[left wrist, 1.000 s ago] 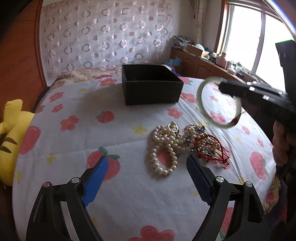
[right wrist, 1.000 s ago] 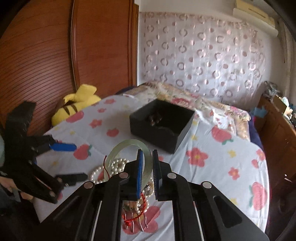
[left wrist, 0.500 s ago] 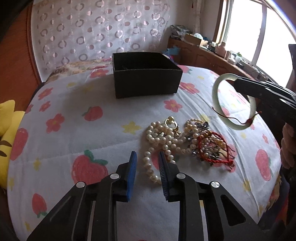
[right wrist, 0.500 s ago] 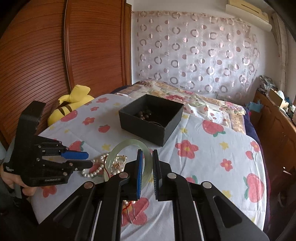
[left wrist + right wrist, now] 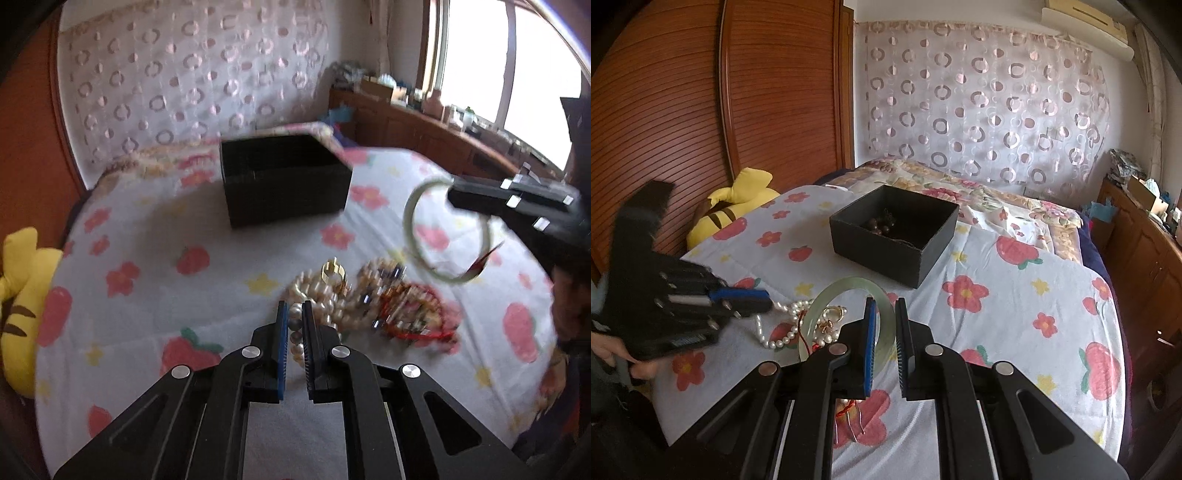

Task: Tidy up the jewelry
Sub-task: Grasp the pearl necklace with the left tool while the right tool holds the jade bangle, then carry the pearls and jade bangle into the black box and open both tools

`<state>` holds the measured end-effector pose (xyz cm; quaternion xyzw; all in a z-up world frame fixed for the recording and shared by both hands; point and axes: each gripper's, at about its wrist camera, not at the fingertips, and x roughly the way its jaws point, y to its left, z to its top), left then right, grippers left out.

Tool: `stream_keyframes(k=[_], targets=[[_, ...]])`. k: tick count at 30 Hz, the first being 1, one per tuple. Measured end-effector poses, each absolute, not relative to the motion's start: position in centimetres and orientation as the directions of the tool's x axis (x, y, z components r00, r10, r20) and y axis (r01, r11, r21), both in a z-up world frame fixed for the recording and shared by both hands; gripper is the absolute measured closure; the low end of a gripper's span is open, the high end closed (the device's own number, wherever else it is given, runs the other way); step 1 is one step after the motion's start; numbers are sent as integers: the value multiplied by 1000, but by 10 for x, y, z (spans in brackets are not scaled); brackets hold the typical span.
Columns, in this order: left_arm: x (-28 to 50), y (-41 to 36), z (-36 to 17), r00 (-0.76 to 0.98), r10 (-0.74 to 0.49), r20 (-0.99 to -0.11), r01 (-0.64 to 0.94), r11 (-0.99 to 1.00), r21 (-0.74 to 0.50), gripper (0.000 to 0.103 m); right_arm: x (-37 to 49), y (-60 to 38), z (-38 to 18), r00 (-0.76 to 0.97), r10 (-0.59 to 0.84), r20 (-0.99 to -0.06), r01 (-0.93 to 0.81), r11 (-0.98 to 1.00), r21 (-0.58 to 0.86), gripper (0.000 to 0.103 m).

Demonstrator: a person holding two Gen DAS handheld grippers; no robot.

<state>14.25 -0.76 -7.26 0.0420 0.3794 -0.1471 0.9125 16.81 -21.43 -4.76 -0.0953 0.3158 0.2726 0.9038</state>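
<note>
A tangle of jewelry lies on the flowered bedspread (image 5: 155,229): a pearl necklace (image 5: 308,288), a gold ring (image 5: 333,271) and red beaded bracelets (image 5: 410,317). My left gripper (image 5: 294,314) is shut on a strand of the pearl necklace at the pile's near edge. In the right wrist view the left gripper (image 5: 764,299) shows with the pearl necklace (image 5: 775,339) trailing from it. My right gripper (image 5: 884,306) is shut on a pale green jade bangle (image 5: 849,286), held in the air above the pile. The bangle (image 5: 410,218) hangs right of the black box (image 5: 284,192). The black box (image 5: 879,251) holds dark beads (image 5: 882,223).
A yellow plush toy (image 5: 18,295) lies at the bed's left edge, against a wooden wardrobe (image 5: 701,110). A cluttered wooden dresser (image 5: 424,125) runs under the window on the right. A patterned curtain (image 5: 979,103) hangs behind the bed.
The left jaws went from wide open to shut on the pearl strand as the gripper moved in to the pile. The right gripper kept hold of the bangle, about in place.
</note>
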Motion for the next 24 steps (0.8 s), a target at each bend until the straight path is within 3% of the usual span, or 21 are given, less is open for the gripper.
stream_keyframes(k=[9,24], targets=[[131,-1,-3,768,-264,-584,305,952,-30,97,165,-215,-31,677,441,-589,-551,835,-8,91],[136,4,74,851,-268,-452,296,955,-9,97,174,-217,21,730,450,-515,-542,839,-36,91]])
